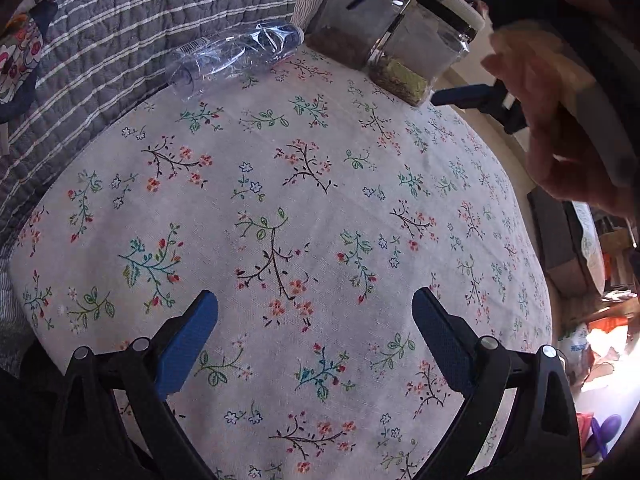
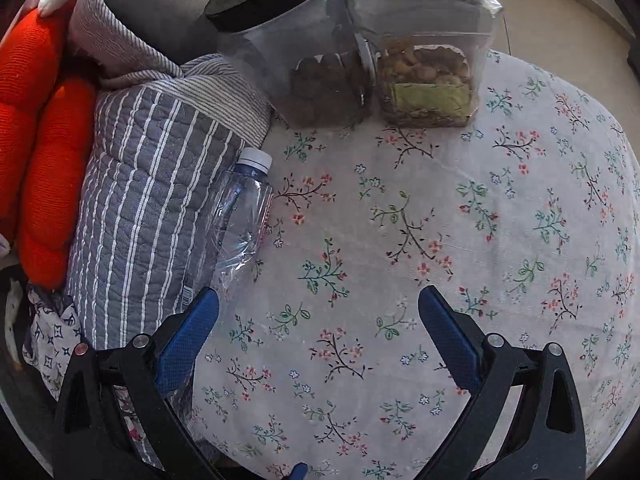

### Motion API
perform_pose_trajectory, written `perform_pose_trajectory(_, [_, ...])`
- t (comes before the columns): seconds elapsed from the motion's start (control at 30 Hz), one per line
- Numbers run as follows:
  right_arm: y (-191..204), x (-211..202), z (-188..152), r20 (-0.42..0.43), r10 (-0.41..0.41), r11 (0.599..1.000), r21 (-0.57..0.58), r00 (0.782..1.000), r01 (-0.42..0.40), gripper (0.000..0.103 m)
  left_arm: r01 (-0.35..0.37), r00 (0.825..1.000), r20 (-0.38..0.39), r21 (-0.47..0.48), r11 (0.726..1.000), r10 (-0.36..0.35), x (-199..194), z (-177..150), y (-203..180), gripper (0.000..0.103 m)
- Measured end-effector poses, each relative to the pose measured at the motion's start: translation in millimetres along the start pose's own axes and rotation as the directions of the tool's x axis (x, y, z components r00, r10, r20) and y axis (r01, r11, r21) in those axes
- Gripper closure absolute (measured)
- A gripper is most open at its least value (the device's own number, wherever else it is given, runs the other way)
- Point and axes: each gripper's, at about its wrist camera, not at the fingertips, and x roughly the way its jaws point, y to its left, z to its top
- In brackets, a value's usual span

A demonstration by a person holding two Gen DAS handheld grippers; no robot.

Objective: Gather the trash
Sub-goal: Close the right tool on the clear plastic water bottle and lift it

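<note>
Both wrist fisheyes look steeply down, close over the floral tablecloth; both show the crushed bottle and jars.

Floral white cloth; grey-striped quilt; orange cushion.

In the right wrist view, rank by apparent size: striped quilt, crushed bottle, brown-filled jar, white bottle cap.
1. striped quilt
2-3. crushed bottle and brown-filled jar: look alike, jar farther, unsure
4. white bottle cap
</note>
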Motion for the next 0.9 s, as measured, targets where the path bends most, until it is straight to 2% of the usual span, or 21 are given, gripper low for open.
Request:
perform_pose_trajectory(0.13, [21,29,17,-0.047,0.042,0.998,0.041,0.998,-0.041,0.007,0.079,0.994,-0.073,0.024,0.997,-0.077,2,-18,-11,0.008])
perform_pose_trajectory(0.23, [22,50,27,-0.083,0.072,0.992,0.111,0.994,-0.062,0.007,0.114,0.98,-0.169,0.049,0.992,-0.105,15,-32,-20,0.008])
perform_pose_trajectory(0.3, [21,65,32,-0.098,0.121,0.98,0.172,0.988,-0.103,0.007,0.129,0.967,-0.23,0.072,0.989,-0.109,23,-41,-25,0.008])
perform_pose_trajectory(0.37, [22,77,35,-0.106,0.151,0.97,0.209,0.983,-0.127,0.007,0.133,0.967,-0.23,0.104,0.986,-0.106,24,-44,-27,0.008])
perform_pose_trajectory(0.47, [28,96,37,-0.132,0.162,0.965,0.228,0.978,-0.129,0.007,0.151,0.963,-0.238,0.104,0.983,-0.123,26,-43,-26,0.008])
perform_pose_trajectory(0.53, [33,108,37,-0.146,0.166,0.964,0.232,0.975,-0.129,0.006,0.141,0.968,-0.226,0.12,0.983,-0.111,25,-42,-27,0.008])
perform_pose_trajectory(0.63, [45,113,41,-0.133,0.129,0.973,0.207,0.983,-0.1,0.006,0.114,0.978,-0.192,0.161,0.98,-0.082,23,-37,-30,0.008])
perform_pose_trajectory(0.7, [54,113,43,-0.125,0.101,0.98,0.181,0.987,-0.077,0.018,0.109,0.98,-0.182,0.191,0.976,-0.074,22,-36,-35,0.008])
perform_pose_trajectory(0.73, [58,112,44,-0.118,0.091,0.985,0.16,0.989,-0.071,0.037,0.112,0.98,-0.184,0.202,0.973,-0.074,23,-36,-37,0.008])
perform_pose_trajectory(0.77, [62,111,44,-0.115,0.101,0.987,0.136,0.988,-0.085,0.045,0.117,0.979,-0.19,0.21,0.971,-0.077,26,-35,-40,0.008])
perform_pose_trajectory(0.9, [69,101,44,-0.095,0.105,0.989,0.11,0.99,-0.094,0.047,0.124,0.977,-0.199,0.217,0.968,-0.081,27,-35,-44,0.008])
